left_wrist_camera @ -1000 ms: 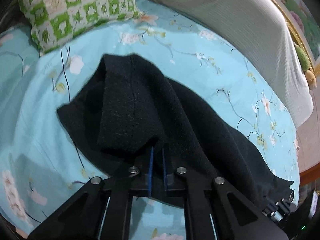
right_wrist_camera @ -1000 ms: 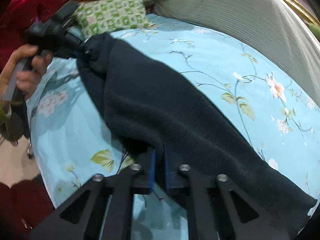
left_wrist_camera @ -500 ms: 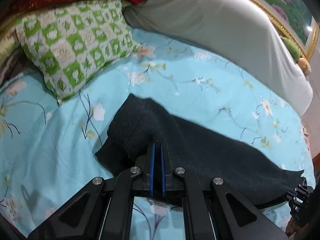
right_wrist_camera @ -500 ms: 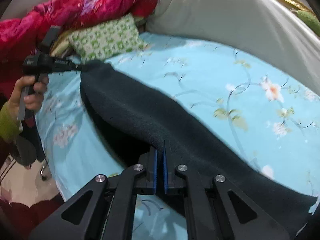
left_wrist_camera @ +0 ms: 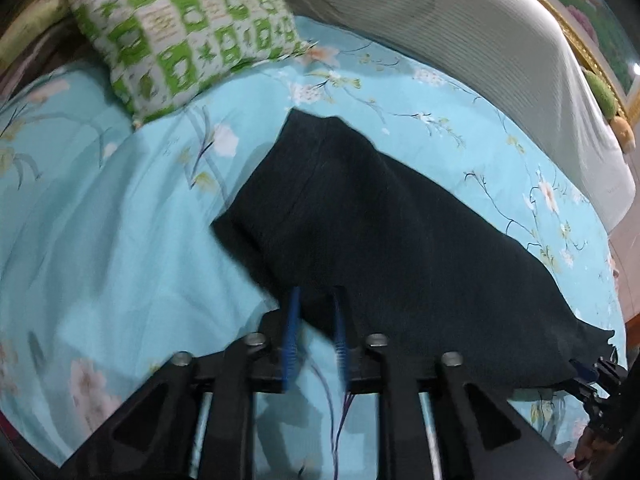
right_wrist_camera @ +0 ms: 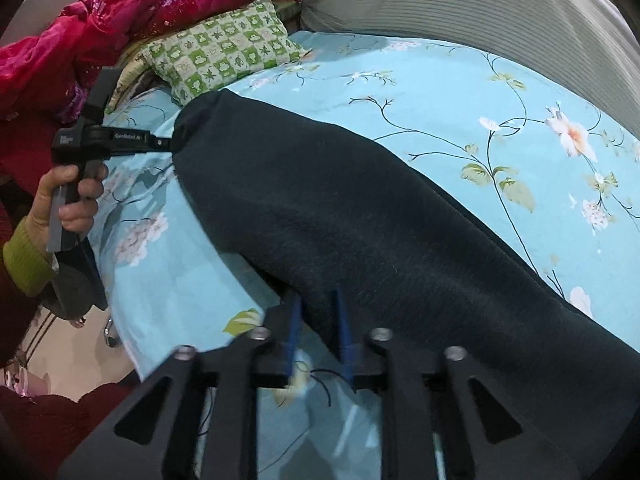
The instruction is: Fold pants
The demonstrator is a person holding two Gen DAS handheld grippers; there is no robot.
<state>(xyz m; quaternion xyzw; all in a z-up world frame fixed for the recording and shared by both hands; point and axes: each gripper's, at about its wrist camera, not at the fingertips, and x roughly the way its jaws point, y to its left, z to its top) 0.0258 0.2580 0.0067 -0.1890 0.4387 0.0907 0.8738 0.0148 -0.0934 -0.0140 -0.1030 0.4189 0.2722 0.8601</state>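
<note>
Dark folded pants (left_wrist_camera: pixel 400 240) lie stretched across the blue floral bed sheet (left_wrist_camera: pixel 120 240). My left gripper (left_wrist_camera: pixel 316 312) is at their near end, its jaws opening; the cloth edge lies loosely between the blue pads (left_wrist_camera: pixel 294 320), which do not press on it. In the right wrist view the pants (right_wrist_camera: pixel 360 220) run from upper left to lower right. My right gripper (right_wrist_camera: pixel 318 320) is at the other end, jaws also opening, with the hem between the parted pads. The left gripper (right_wrist_camera: pixel 170 145), held in a hand (right_wrist_camera: pixel 76 196), touches the far end. The right gripper (left_wrist_camera: pixel 588 372) shows at the lower right.
A green checked pillow (left_wrist_camera: pixel 180 28) (right_wrist_camera: pixel 224 56) lies beyond the pants. A grey ribbed bolster (left_wrist_camera: pixel 460 40) (right_wrist_camera: pixel 480 12) runs along the far side. A red quilt (right_wrist_camera: pixel 120 20) is piled at the upper left. The bed edge and floor (right_wrist_camera: pixel 60 340) are at the lower left.
Both grippers were shut on the pants' ends; now their pads stand apart. The pants have come down flat on the sheet, and the left wrist view has shifted sideways.
</note>
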